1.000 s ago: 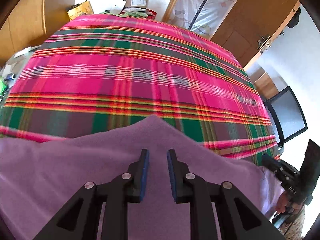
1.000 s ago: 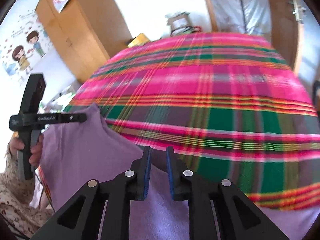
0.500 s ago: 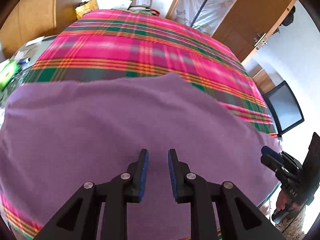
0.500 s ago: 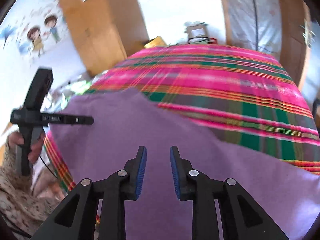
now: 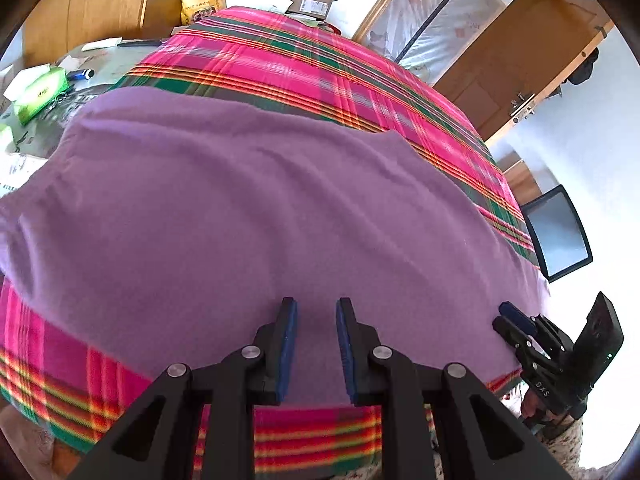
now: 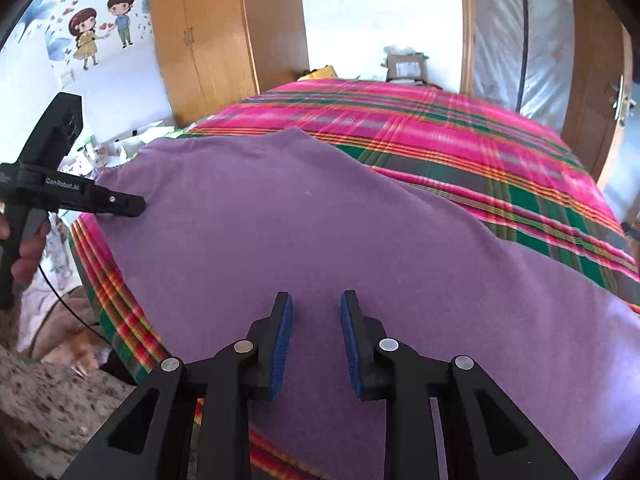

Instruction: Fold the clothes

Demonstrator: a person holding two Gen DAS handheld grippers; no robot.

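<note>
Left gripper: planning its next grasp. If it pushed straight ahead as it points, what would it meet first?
Likely the purple garment spread on the plaid bedspread; the left gripper, jaws open, points into it, though depth is unclear.

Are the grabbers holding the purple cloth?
No. Left gripper and right gripper are both open above the purple cloth, which lies on the bed.

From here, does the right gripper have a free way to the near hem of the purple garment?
Probably yes. The right gripper hangs open just above the purple garment, with nothing between its fingers and the cloth; the left gripper is off at the far side.
</note>
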